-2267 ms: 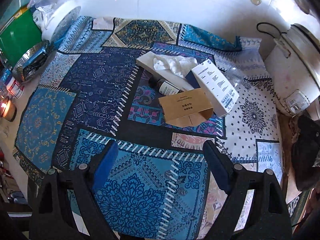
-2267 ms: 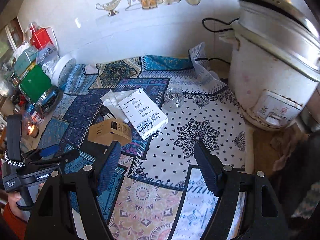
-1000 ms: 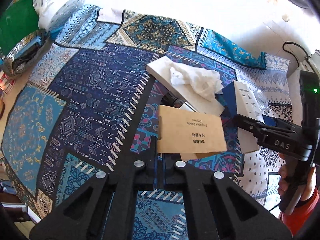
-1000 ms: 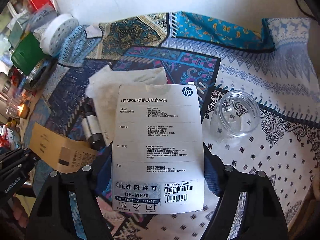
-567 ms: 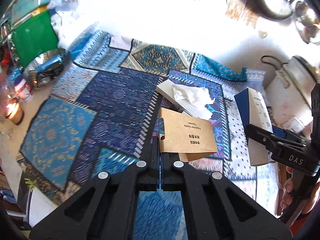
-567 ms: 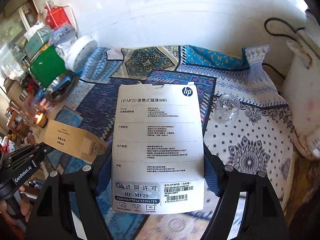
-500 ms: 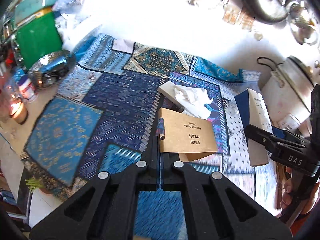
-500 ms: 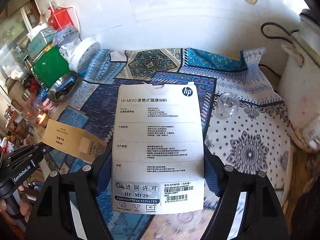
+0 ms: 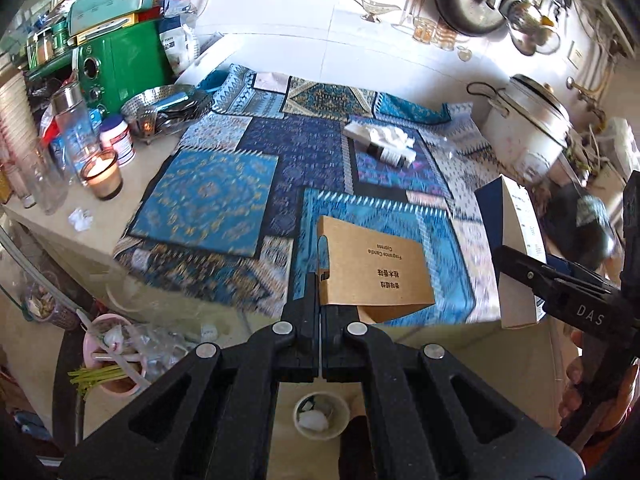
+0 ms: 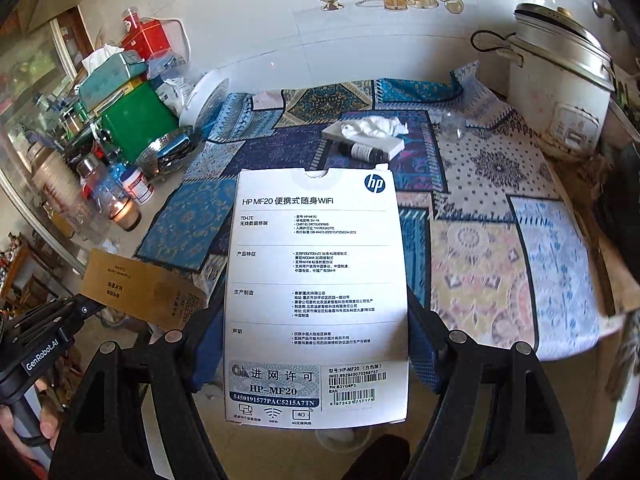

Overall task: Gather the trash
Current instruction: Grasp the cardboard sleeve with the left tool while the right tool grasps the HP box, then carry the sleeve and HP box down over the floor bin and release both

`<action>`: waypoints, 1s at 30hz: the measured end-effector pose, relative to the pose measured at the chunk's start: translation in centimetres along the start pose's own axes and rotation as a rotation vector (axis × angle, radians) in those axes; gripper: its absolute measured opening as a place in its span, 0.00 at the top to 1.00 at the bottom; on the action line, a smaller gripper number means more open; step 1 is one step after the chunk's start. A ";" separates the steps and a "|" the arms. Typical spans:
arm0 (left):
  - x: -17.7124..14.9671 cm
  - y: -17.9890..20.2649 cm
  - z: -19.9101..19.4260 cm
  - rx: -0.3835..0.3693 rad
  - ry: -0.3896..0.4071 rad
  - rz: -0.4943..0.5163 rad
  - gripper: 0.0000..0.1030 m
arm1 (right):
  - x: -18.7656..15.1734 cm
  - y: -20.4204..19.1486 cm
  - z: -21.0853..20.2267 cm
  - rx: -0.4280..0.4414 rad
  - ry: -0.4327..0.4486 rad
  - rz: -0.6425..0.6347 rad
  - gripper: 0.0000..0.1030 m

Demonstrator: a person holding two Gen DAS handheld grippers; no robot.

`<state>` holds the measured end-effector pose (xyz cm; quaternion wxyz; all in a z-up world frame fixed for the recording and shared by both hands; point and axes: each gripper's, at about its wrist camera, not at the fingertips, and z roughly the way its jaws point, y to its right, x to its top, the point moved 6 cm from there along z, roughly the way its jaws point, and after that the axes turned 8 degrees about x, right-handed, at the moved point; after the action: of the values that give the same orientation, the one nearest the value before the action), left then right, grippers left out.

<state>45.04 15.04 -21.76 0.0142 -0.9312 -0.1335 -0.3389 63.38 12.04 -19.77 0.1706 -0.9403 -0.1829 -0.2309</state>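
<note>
While both boxes hang clear of the bench (image 9: 188, 304), the step in hand looks like carrying them to a bin, and the likeliest one is the small white bin (image 9: 322, 416) at the bottom centre of the left wrist view, already holding crumpled white scraps.

The left gripper (image 9: 321, 312) is fully closed, its jaws pinching only the near edge flap of the brown box (image 9: 376, 272), which juts out to the right of the fingers in mid-frame. That thin hold is the weak point: a fast swing or a roll of the wrist could let the box pivot or slip, so I would keep the gripper level and steady and bring the box right over the bin's mouth before letting go.

The right gripper (image 10: 316, 344) is clamped across the white box (image 10: 316, 300), blue pads pressing on both its long sides, so the box fills the middle of the right wrist view and hides what lies below. It also shows at the right edge of the left view. Being long, it is best lowered end first, as I doubt it would fit the bin flat.

Drop one box at a time, so the grippers do not crowd each other over the narrow rim.

A tissue (image 10: 374, 126) and a small dark bottle (image 10: 360, 151) lie on the cloth (image 10: 492, 168) in the upper middle, yet to be collected.
</note>
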 end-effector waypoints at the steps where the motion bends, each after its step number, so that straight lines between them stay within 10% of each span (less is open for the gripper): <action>1: -0.8 -0.3 -0.2 -0.001 -0.012 0.008 1.00 | -1.2 -0.4 -0.2 -0.003 -0.009 0.009 0.28; 14: -14.4 -0.5 4.9 -0.017 -0.266 0.045 1.00 | -14.0 0.4 3.1 -0.020 -0.199 0.093 0.28; 30: -37.5 3.2 30.7 0.041 -0.545 0.050 1.00 | -36.6 14.4 21.1 -0.027 -0.474 0.198 0.28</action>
<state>37.57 6.56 -69.06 0.0048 -0.9905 -0.1164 -0.0725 47.06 -1.69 -59.01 0.1323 -0.9837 -0.1216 0.0112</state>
